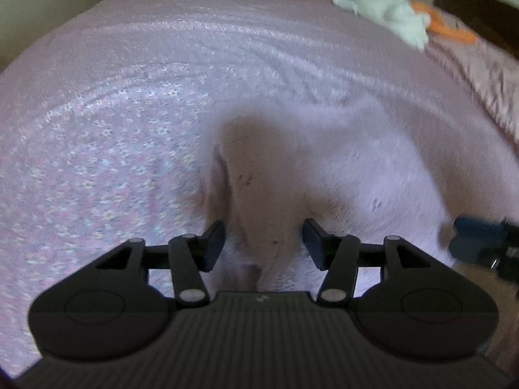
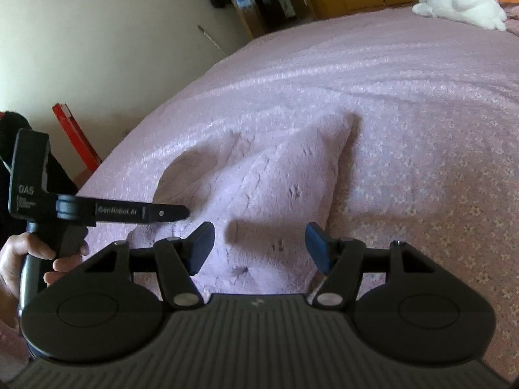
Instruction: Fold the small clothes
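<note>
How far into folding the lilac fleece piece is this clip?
Early or mid-fold. Done: nothing looks finished; the lilac garment lies bunched, tapering to a point, on the pink bedspread. In hand: nothing; the left hand-held gripper and right hand-held gripper both hover open over it. Left: flattening and folding it.

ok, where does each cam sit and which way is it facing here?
Left wrist: on the left gripper, looking along its open fingers down at the fuzzy lilac garment on the bed; the right gripper's tip shows at the right edge.
Right wrist: on the right gripper, fingers open, facing the same garment; the left gripper and the hand holding it show at left.
Shared: garment, bed, white plush toy.
</note>
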`<state>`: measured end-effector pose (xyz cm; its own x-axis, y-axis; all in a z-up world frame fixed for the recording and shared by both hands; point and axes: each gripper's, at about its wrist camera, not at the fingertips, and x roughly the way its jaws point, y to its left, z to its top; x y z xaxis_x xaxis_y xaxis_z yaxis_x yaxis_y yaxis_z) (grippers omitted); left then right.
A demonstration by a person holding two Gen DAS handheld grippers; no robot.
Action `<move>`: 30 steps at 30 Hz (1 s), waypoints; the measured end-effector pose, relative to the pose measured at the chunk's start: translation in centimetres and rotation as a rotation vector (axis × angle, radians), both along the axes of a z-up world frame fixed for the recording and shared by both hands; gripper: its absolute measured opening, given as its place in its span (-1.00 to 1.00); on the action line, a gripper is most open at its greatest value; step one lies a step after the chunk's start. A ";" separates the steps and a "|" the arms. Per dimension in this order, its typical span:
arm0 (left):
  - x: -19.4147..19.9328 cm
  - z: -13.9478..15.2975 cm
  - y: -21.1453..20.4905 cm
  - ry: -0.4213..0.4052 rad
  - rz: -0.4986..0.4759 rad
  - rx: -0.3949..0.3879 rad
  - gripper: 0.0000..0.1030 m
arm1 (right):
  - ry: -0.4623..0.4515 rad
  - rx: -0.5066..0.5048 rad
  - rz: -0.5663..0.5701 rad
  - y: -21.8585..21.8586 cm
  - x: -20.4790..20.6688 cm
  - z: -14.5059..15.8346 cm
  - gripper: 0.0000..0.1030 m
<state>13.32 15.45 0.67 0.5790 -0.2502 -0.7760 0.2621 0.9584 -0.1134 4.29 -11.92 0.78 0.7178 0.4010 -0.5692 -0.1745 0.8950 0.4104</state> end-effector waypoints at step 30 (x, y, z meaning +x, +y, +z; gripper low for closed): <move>2.1 -0.1 2.4 0.025 0.163 -0.032 0.67 | 0.141 0.204 -0.148 -4.0 4.2 -3.5 0.56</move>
